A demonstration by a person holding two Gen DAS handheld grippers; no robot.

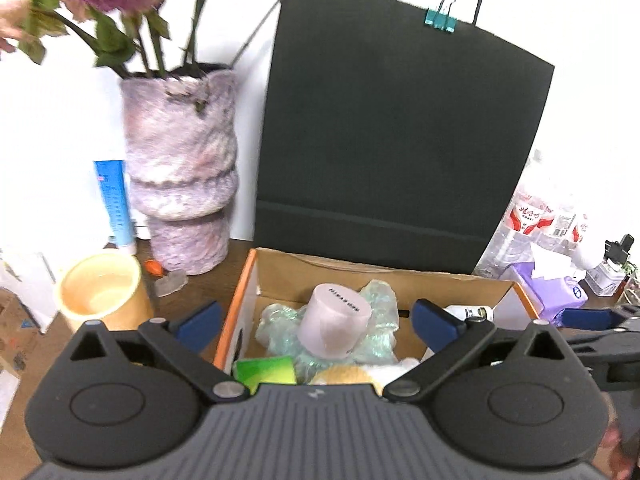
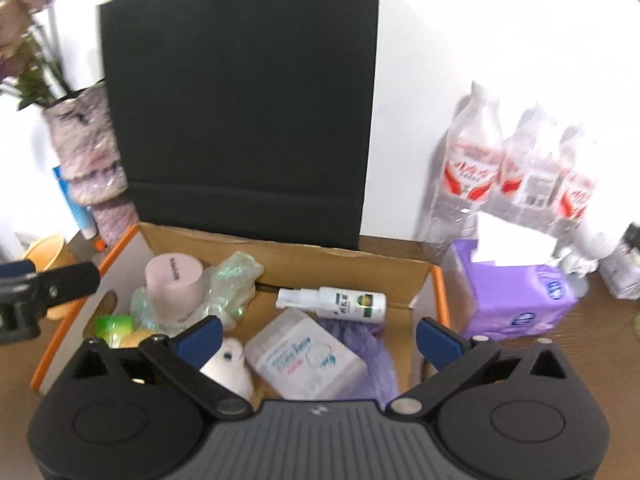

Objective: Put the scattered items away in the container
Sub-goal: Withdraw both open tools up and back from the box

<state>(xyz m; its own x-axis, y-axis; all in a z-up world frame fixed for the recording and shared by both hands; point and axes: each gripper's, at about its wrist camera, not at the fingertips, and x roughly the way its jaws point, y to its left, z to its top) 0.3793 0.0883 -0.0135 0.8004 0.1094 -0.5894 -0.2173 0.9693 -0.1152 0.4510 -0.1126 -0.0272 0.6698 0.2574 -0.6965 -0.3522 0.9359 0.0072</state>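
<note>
An open cardboard box (image 1: 372, 270) (image 2: 288, 250) with orange edges stands on the wooden table. Inside lie a pink cylinder (image 1: 334, 326) (image 2: 174, 286) on crumpled green wrap (image 1: 378, 300) (image 2: 234, 274), a green sponge (image 1: 266, 370) (image 2: 114, 326), a white spray bottle (image 2: 334, 302), a clear box of swabs (image 2: 306, 358), a purple cloth (image 2: 360, 340) and a white plush (image 2: 232, 364). My left gripper (image 1: 316, 324) hangs open above the box's left half. Over the right half my right gripper (image 2: 318, 338) is open too. Nothing sits between either pair of fingers.
A black paper bag (image 1: 400, 128) (image 2: 240, 100) stands behind the box. Left of it are a fuzzy purple vase (image 1: 180, 168), a blue tube (image 1: 114, 204) and a yellow cup (image 1: 102, 290). To the right sit a purple tissue pack (image 2: 516, 300) and wrapped water bottles (image 2: 516, 172).
</note>
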